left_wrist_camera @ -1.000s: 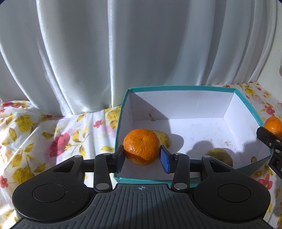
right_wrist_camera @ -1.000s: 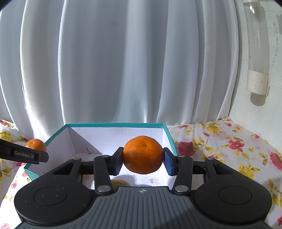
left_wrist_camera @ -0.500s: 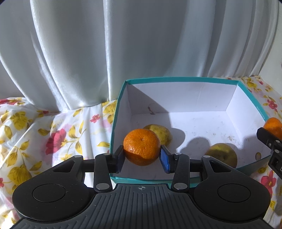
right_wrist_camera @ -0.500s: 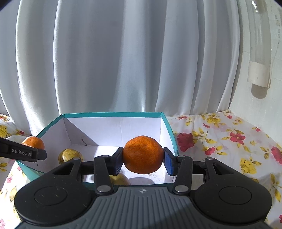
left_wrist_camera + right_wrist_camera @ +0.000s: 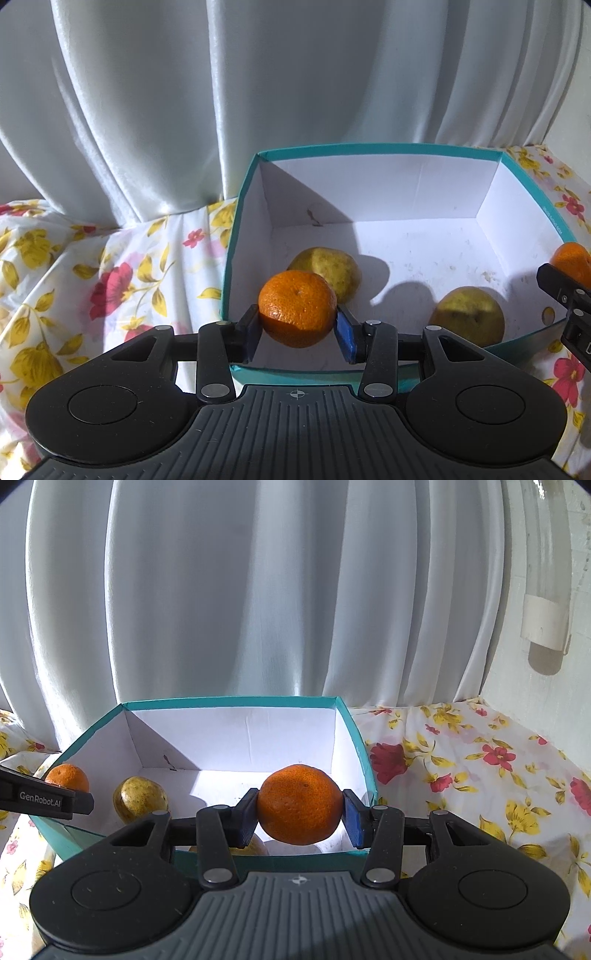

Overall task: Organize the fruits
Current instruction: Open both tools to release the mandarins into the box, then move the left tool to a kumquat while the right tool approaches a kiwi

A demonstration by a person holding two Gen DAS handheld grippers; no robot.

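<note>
My left gripper point(image 5: 298, 329) is shut on an orange point(image 5: 297, 308) and holds it over the near left corner of a teal box point(image 5: 369, 149) with a white inside. My right gripper point(image 5: 299, 819) is shut on a second orange point(image 5: 300, 804) above the box's near right corner point(image 5: 354, 731). Two yellow-green fruits lie on the box floor, one point(image 5: 327, 271) behind the left orange and one point(image 5: 467, 319) to the right. The first also shows in the right wrist view point(image 5: 139, 798). The left gripper's orange point(image 5: 67, 777) shows at the left of the right wrist view.
The box stands on a floral cloth point(image 5: 92, 280) that also spreads to the right point(image 5: 480, 775). White curtains point(image 5: 258, 92) hang close behind the box. A white wall with a pipe point(image 5: 546, 620) is at the far right.
Both grippers have moved forward and lower over the box with their oranges held. The box floor and the two yellow-green fruits have come more into view.
</note>
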